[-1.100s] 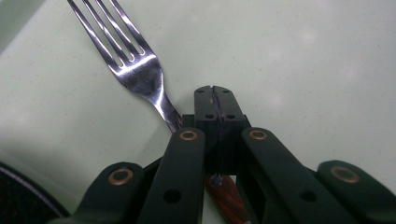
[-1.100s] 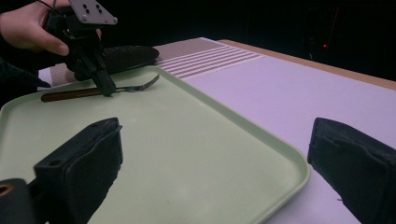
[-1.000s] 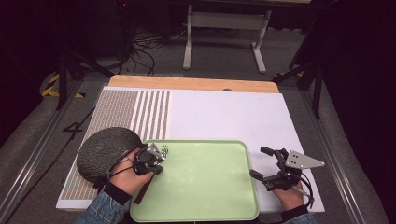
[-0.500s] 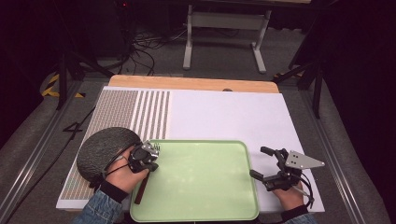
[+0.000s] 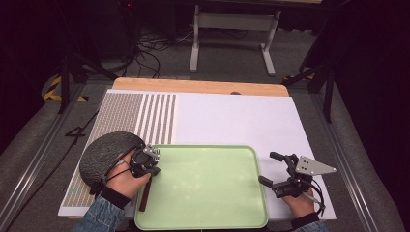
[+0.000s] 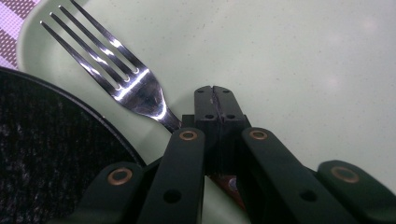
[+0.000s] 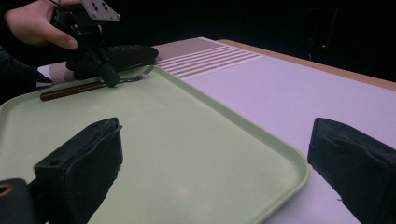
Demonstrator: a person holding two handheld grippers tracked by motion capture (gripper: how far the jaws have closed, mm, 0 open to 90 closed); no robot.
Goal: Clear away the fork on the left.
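L gripper (image 6: 215, 100) clamped on fork (image 6: 116, 70) neck, tines twd 11 o'clock over tray (image 5: 212, 193). R gripper (image 7: 215, 163) jaws wide apart, holding nothing.

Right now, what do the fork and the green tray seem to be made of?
The fork: polished metal head, probably steel, judging by bright mirror-like glints on its tines; the handle looks like dark brown wood or plastic. The tray: likely plastic, pale green, smooth with a soft sheen and moulded rounded rim.
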